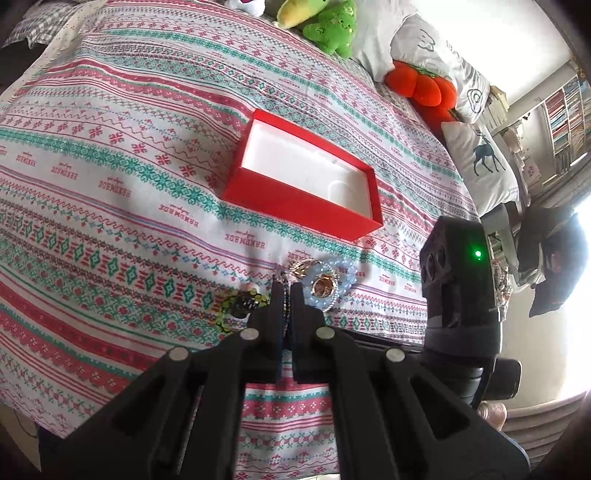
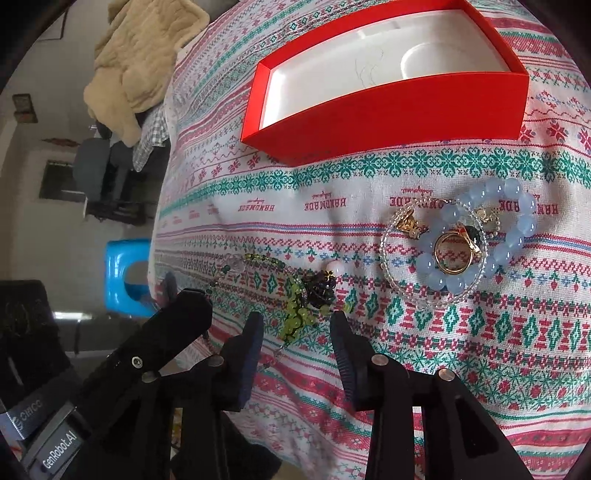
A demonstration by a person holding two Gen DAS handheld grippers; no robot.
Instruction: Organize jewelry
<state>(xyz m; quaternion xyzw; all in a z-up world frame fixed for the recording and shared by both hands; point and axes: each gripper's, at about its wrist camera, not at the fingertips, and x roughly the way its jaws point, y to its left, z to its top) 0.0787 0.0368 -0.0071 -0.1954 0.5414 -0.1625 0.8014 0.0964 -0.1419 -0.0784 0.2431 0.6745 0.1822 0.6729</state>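
An open red box [image 1: 295,199] with a white lining lies on the patterned cloth; it also shows in the right wrist view [image 2: 388,110]. My left gripper [image 1: 286,291] is shut on a thin dark beaded chain [image 1: 285,306], just before a pile of jewelry: a pale blue bead bracelet [image 1: 340,277], a gold ring [image 1: 323,286] and gold pieces. My right gripper [image 2: 295,325] is open, its fingers either side of a green bead bracelet with a dark cluster [image 2: 303,314]. The blue bracelet [image 2: 495,254], gold ring [image 2: 452,256] and a clear bead bracelet [image 2: 388,258] lie to the right.
The cloth covers a bed [image 1: 110,166]. Plush toys [image 1: 332,26], an orange cushion [image 1: 424,88] and pillows [image 1: 480,162] lie at its far edge. A blue stool [image 2: 125,280] stands beside the bed. The other gripper's body [image 1: 461,288] is at the right.
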